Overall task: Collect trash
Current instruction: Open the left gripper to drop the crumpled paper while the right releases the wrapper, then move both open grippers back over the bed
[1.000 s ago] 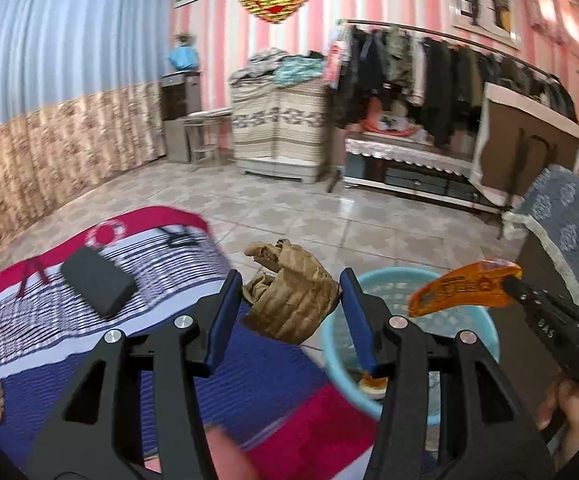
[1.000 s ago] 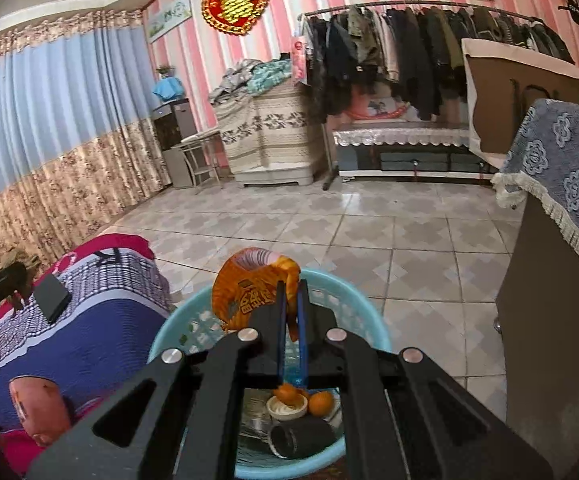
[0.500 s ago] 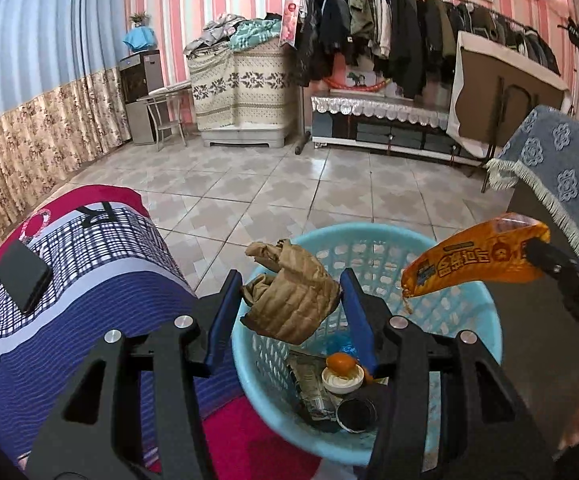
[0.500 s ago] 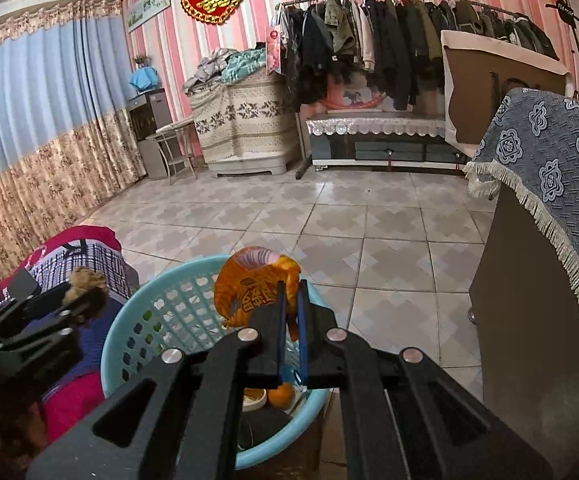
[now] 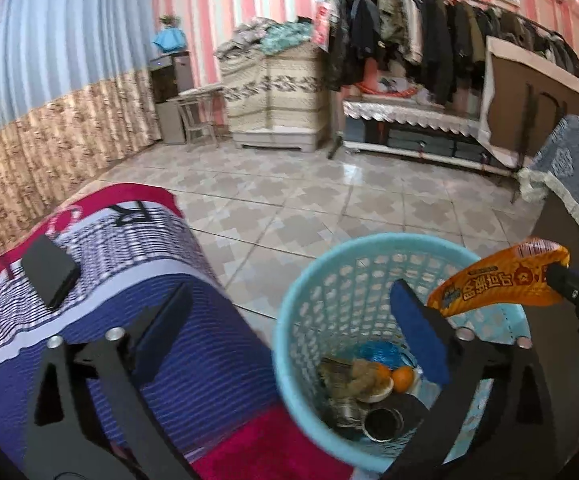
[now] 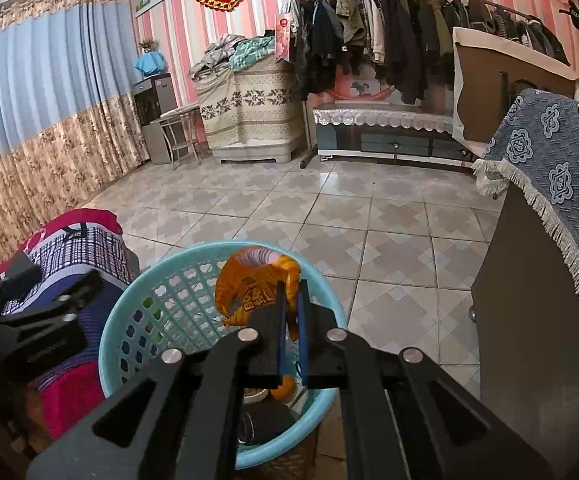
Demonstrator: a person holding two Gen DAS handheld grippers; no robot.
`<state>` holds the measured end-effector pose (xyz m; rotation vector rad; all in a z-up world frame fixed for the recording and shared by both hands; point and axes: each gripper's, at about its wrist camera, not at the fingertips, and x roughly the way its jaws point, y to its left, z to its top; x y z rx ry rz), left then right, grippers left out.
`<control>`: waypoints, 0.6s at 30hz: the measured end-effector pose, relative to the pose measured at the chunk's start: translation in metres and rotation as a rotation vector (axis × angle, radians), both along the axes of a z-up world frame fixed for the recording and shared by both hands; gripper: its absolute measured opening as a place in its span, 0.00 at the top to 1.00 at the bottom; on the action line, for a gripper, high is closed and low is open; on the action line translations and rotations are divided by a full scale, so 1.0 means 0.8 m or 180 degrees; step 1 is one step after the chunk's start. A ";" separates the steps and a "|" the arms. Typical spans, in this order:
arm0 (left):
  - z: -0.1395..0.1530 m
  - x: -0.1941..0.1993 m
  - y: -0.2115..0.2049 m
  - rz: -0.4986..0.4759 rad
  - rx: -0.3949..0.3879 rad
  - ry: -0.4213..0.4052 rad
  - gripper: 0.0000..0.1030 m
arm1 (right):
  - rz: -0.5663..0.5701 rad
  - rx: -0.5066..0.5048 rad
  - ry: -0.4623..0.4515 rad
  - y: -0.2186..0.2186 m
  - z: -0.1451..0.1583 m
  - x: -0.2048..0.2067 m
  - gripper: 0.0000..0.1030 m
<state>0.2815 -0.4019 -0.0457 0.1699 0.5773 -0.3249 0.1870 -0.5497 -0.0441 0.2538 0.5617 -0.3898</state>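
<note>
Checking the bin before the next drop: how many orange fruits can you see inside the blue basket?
1: a single orange fruit lies at the bottom of the blue basket, beside a crumpled brown wrapper. More may be hidden beneath the other trash.

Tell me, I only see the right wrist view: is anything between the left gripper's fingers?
Observer: No. The left gripper has its jaws opening with nothing between them.
Operator: My right gripper hides the basket floor. What's down there?
Observer: A crumpled brown paper wad lies on the trash in the blue basket, beside an orange.
Operator: How does my wrapper sit?
Observer: Seen side-on, the orange wrapper juts out past the tips, above the basket.
</note>
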 end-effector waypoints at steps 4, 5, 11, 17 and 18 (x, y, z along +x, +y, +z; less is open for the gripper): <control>0.011 -0.006 0.021 0.0053 -0.0050 -0.0006 0.05 | 0.0030 -0.0034 -0.0013 0.006 0.000 0.007 0.95; 0.014 -0.007 0.028 0.0078 -0.0058 -0.0002 0.05 | 0.0021 -0.0058 -0.0013 0.009 -0.001 0.009 0.95; 0.030 -0.015 0.063 0.0197 -0.0130 -0.0027 0.05 | 0.0073 -0.0056 -0.0055 0.023 -0.004 0.022 0.41; 0.044 -0.027 0.093 0.0316 -0.0117 -0.0100 0.05 | 0.0141 -0.0097 -0.0019 0.038 -0.007 0.034 0.23; 0.047 -0.030 0.098 0.0339 -0.0116 -0.0113 0.05 | 0.0140 -0.0117 -0.0025 0.042 -0.005 0.034 0.17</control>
